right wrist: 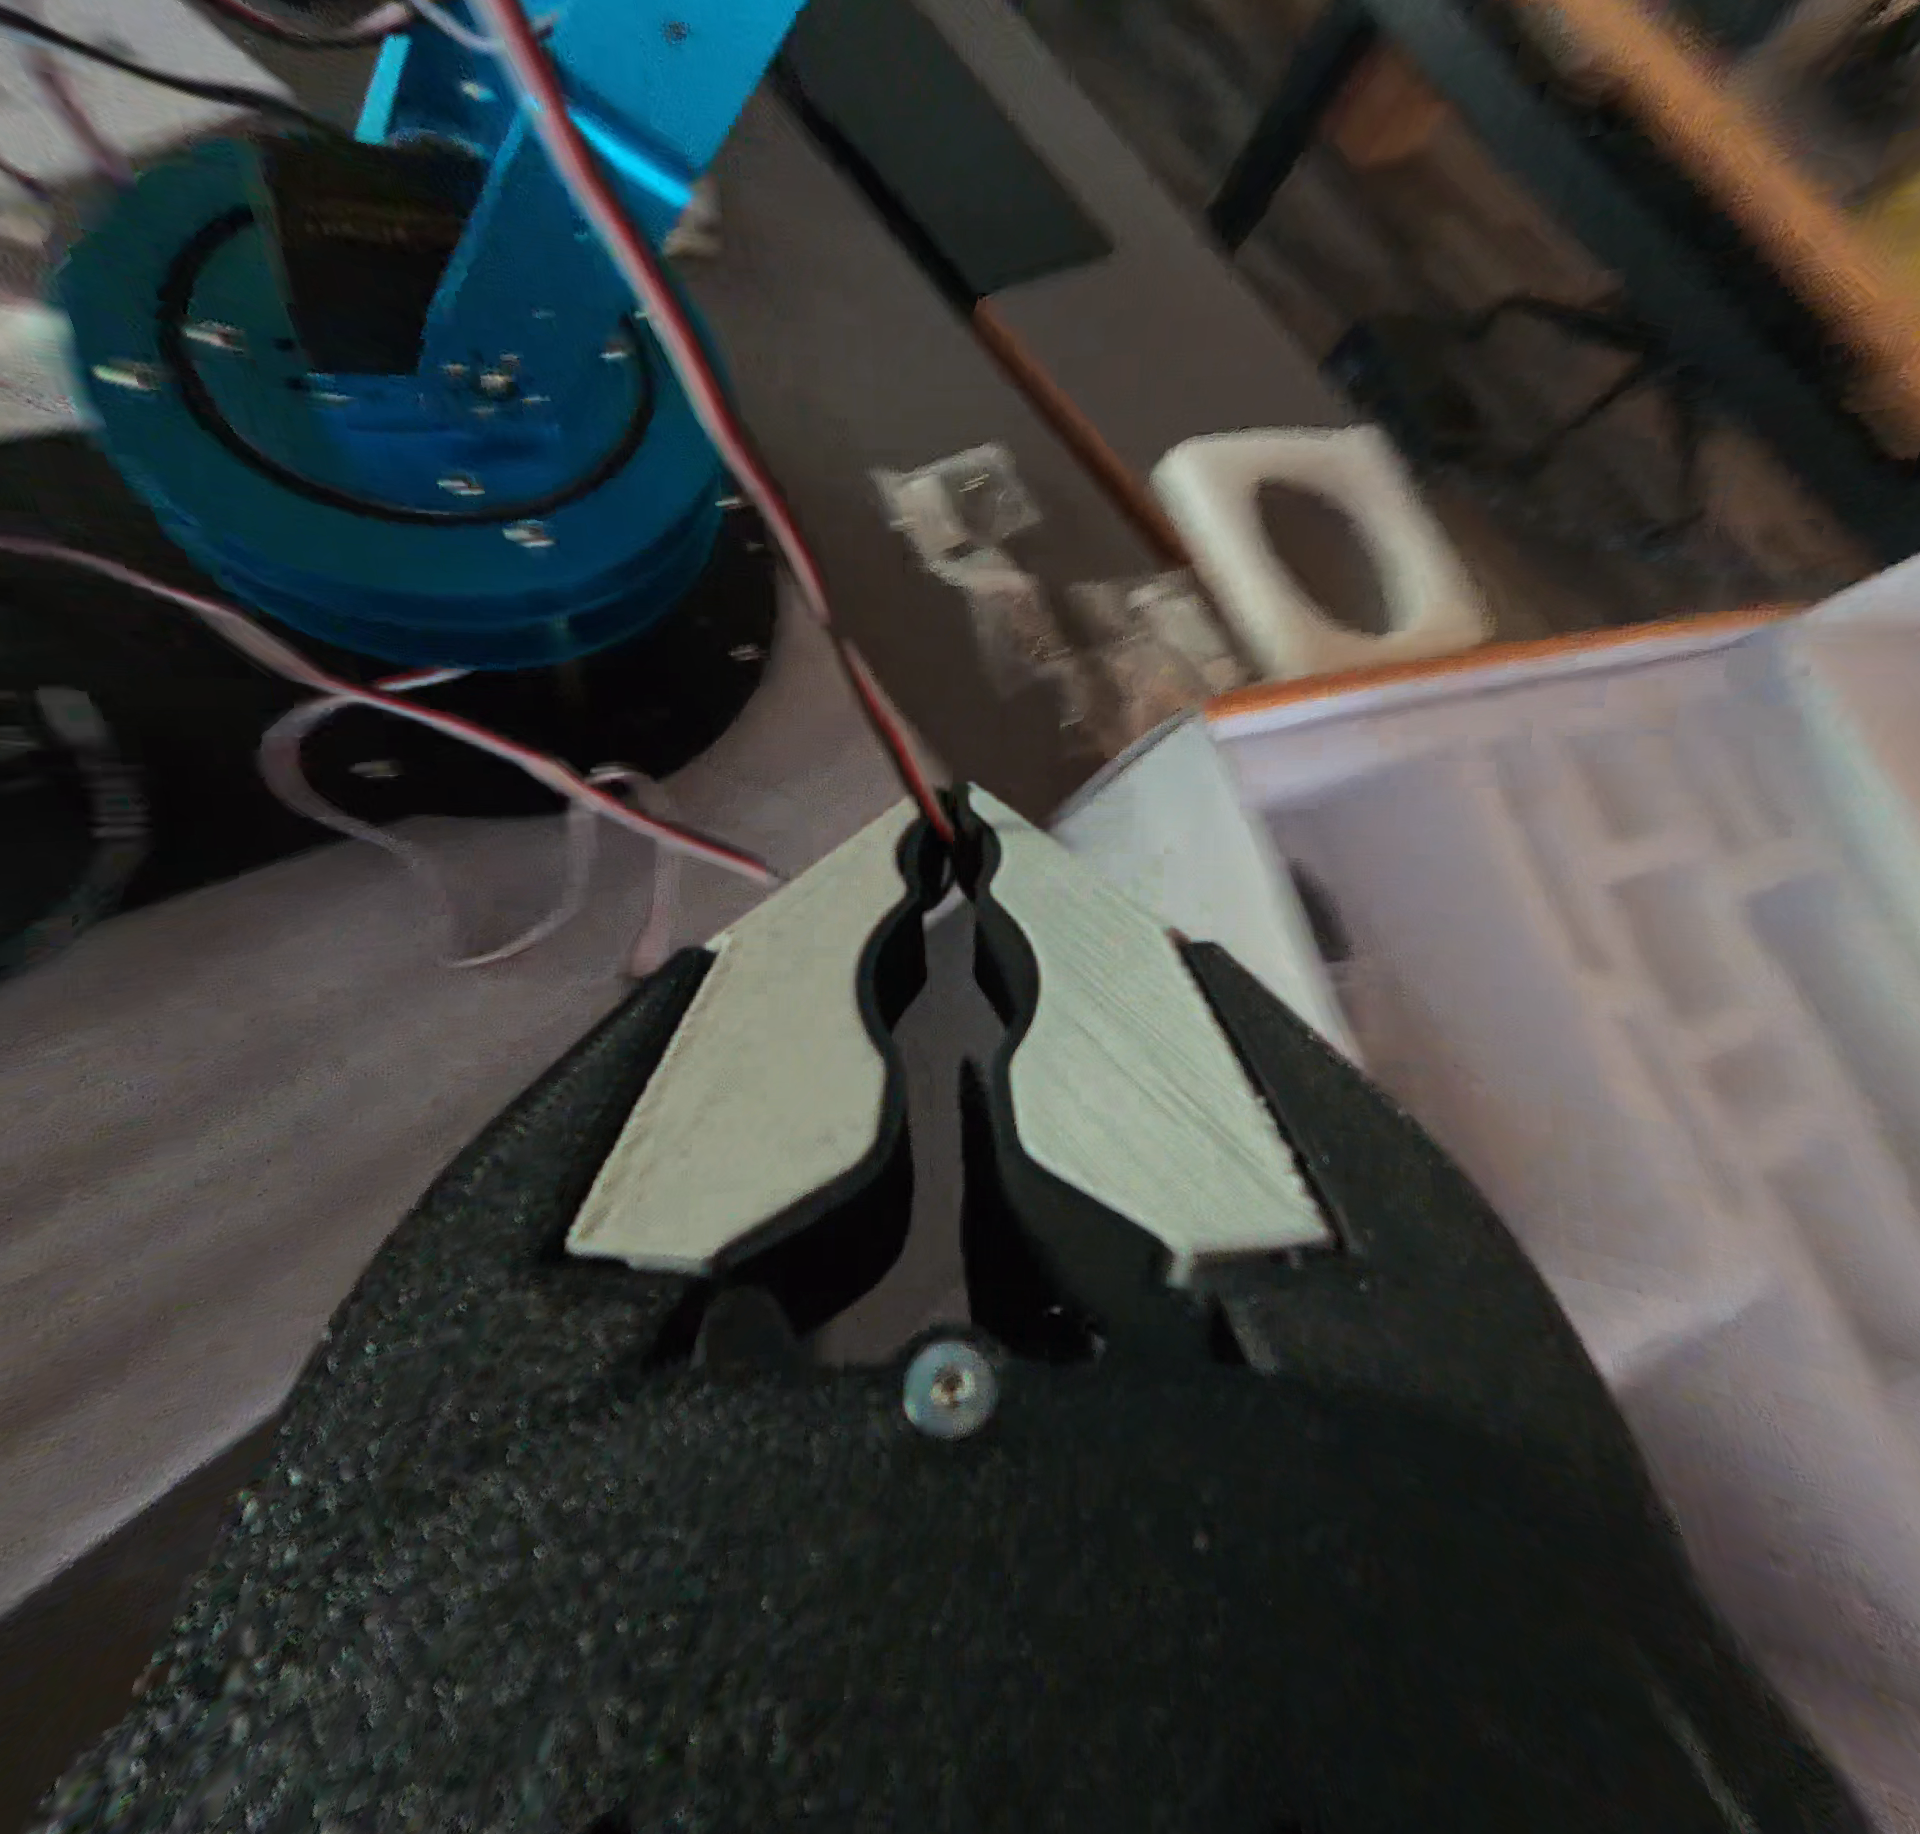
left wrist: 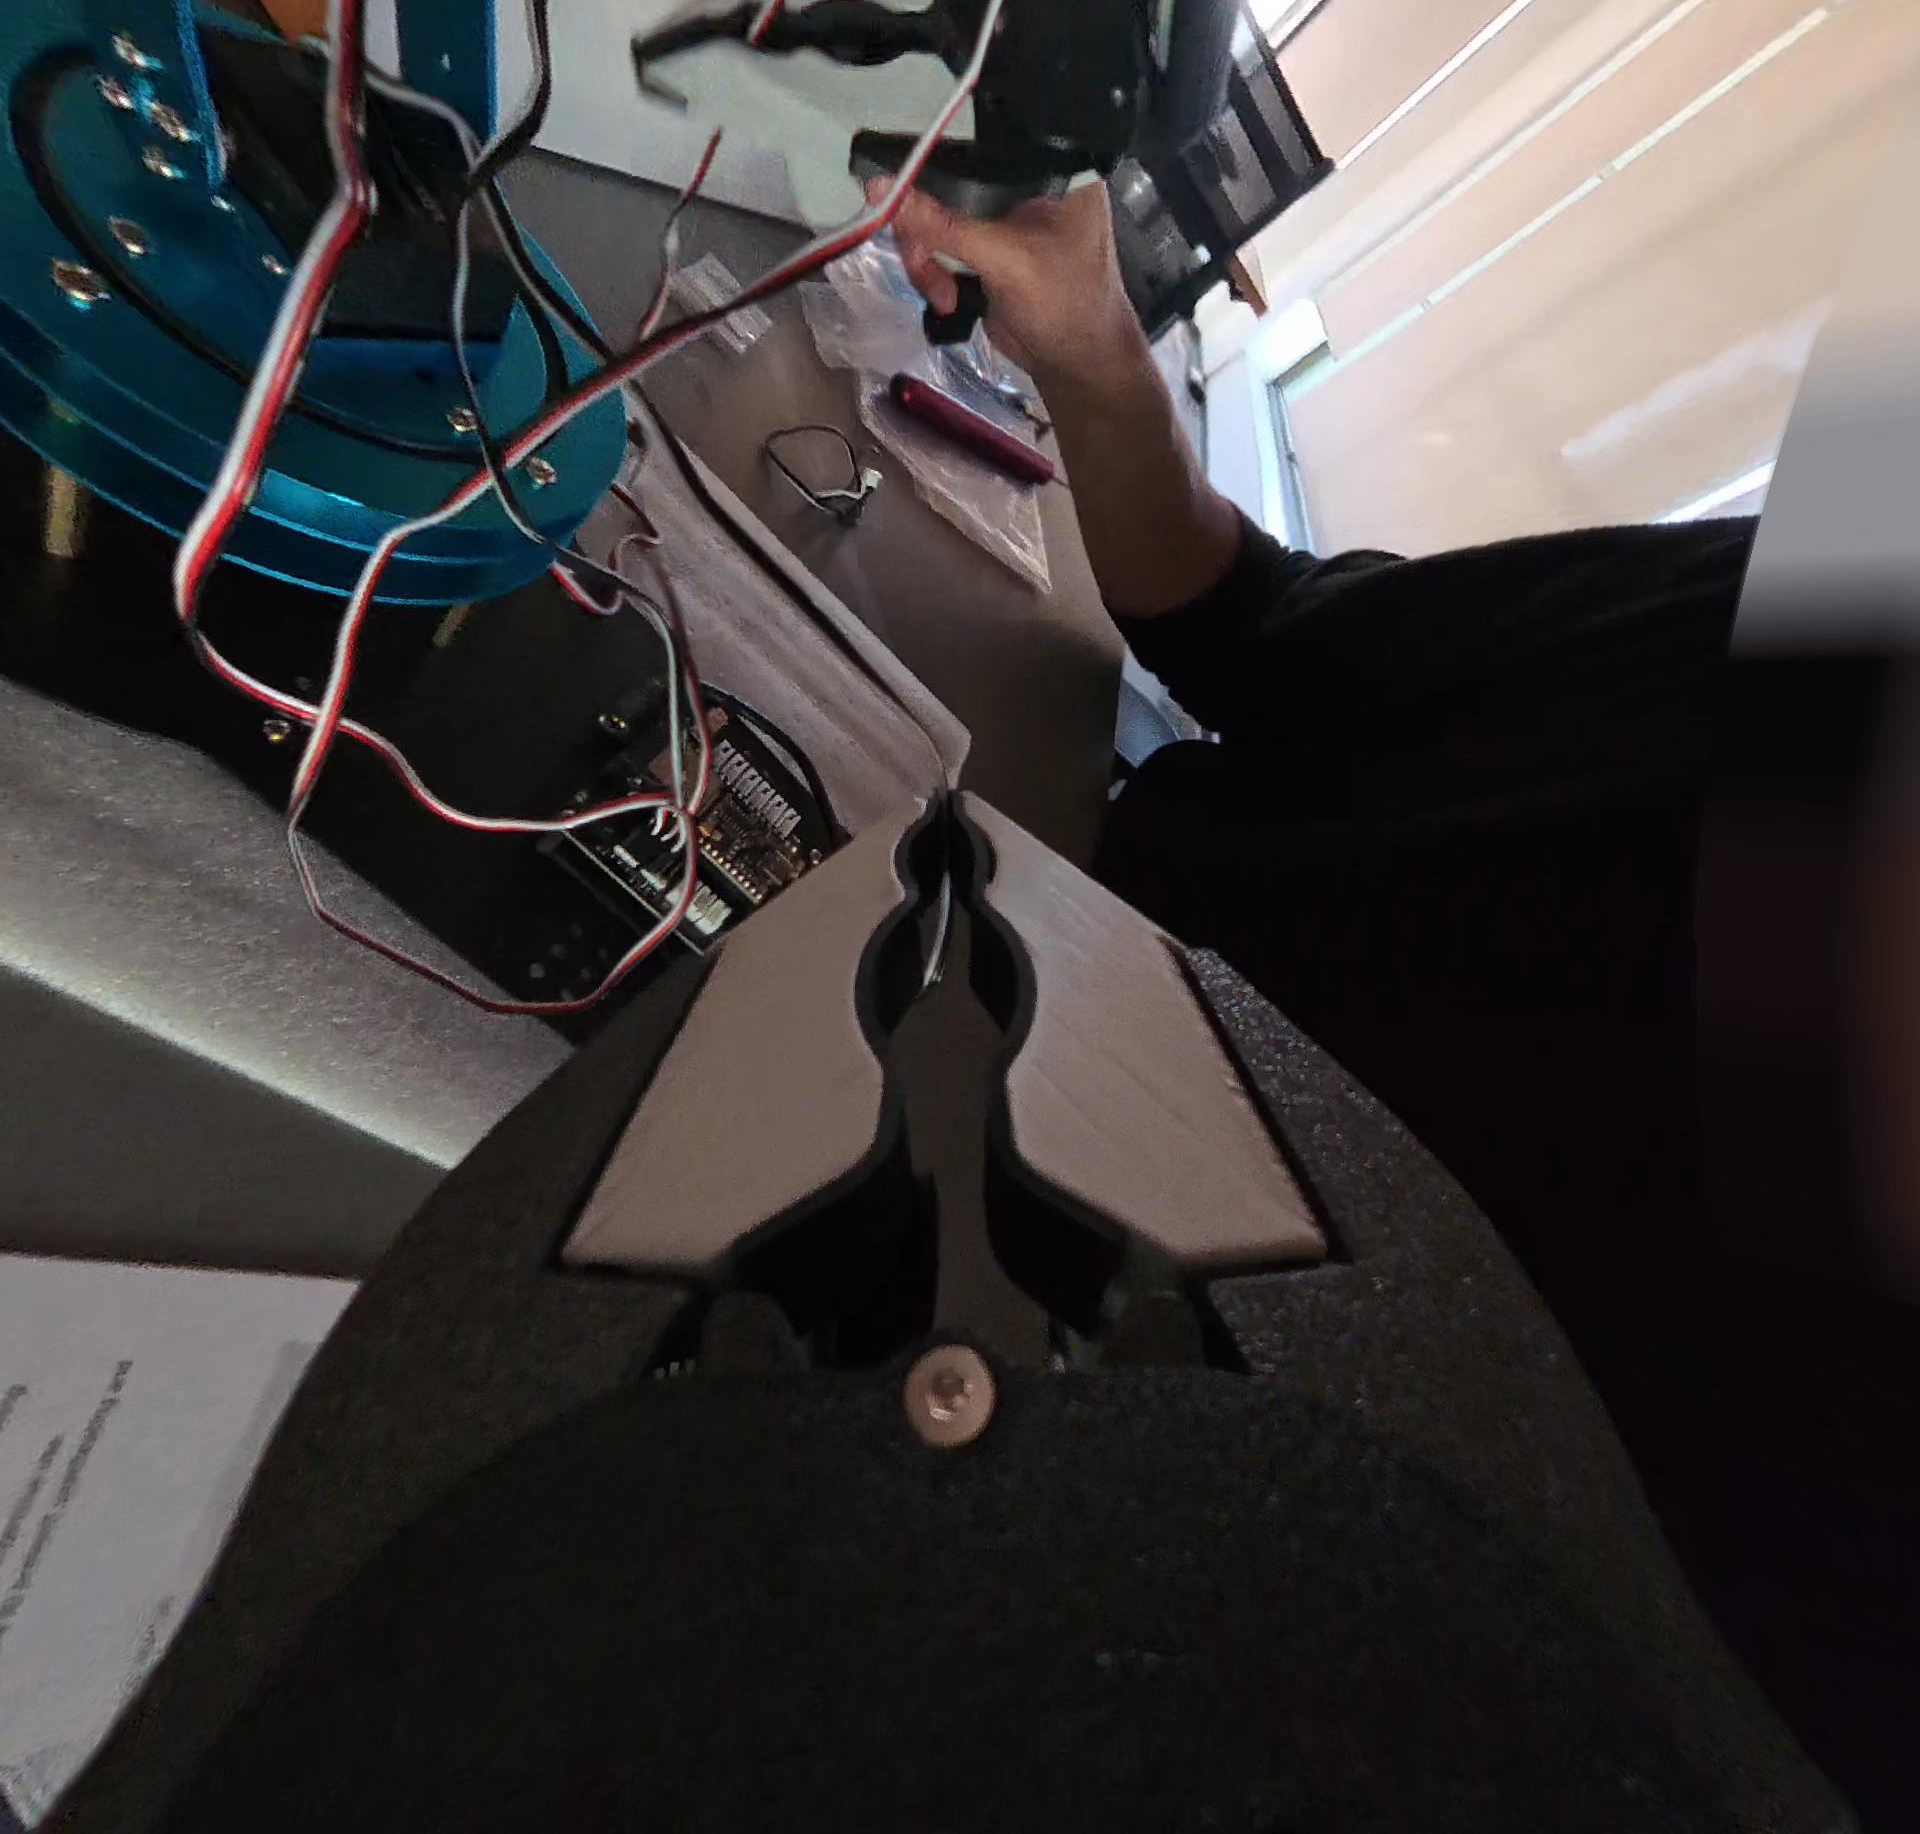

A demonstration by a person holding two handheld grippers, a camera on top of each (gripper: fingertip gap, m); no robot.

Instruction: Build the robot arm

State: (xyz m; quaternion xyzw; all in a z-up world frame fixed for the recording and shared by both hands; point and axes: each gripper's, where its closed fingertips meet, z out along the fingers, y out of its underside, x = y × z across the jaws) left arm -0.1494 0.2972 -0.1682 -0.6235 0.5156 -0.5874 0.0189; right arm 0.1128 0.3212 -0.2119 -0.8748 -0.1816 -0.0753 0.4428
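My left gripper (left wrist: 948,816) is shut, and a thin white-and-black servo wire (left wrist: 938,943) runs down between its pads. It sits just right of a black circuit board (left wrist: 717,849), where several red, white and black wires (left wrist: 312,330) plug in. These wires hang from a blue metal robot arm base (left wrist: 208,350) at the upper left. My right gripper (right wrist: 956,828) is shut on a red, white and black servo wire (right wrist: 790,527) that runs up to the blue base (right wrist: 395,454). The right gripper also shows at the top of the left wrist view (left wrist: 655,54), held by a hand (left wrist: 1029,298).
A dark red cylinder tool (left wrist: 971,428), a small wire loop (left wrist: 821,475) and plastic bags lie on the dark table (left wrist: 935,579). Grey foam (left wrist: 156,880) and a printed sheet (left wrist: 125,1472) are at the left. A clear plastic compartment box (right wrist: 1558,953) and a white rectangular ring (right wrist: 1320,548) are at the right. The tips of one gripper are about 25 centimetres away from the tips of the other.
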